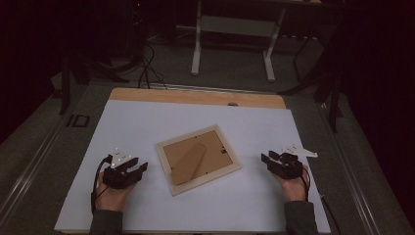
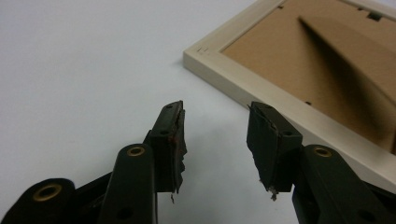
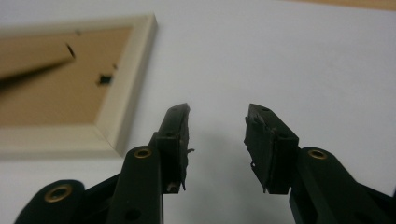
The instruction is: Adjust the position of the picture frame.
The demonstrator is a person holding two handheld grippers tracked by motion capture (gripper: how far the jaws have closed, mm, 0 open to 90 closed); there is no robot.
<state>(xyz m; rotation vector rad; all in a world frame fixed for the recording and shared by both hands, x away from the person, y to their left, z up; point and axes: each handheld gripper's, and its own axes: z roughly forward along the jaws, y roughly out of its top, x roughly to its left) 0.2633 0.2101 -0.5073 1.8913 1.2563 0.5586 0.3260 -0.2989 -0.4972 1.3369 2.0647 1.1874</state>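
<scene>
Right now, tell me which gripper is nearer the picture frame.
Left. The left gripper sits just off the left edge of the picture frame, jaws open and empty. The right gripper rests farther off, beyond the frame's right corner, also open and empty.

Both grippers are chunky black plastic, left gripper (image 1: 138, 169) and right gripper (image 1: 268, 159), each topped with a pale grey three-cornered plate and trailing a thin black cable. Brass-coloured rivets sit in the jaw arms, the pads (image 2: 176, 140) look ragged and chewed up, and the sleeves (image 1: 299, 218) are dark grey.
</scene>
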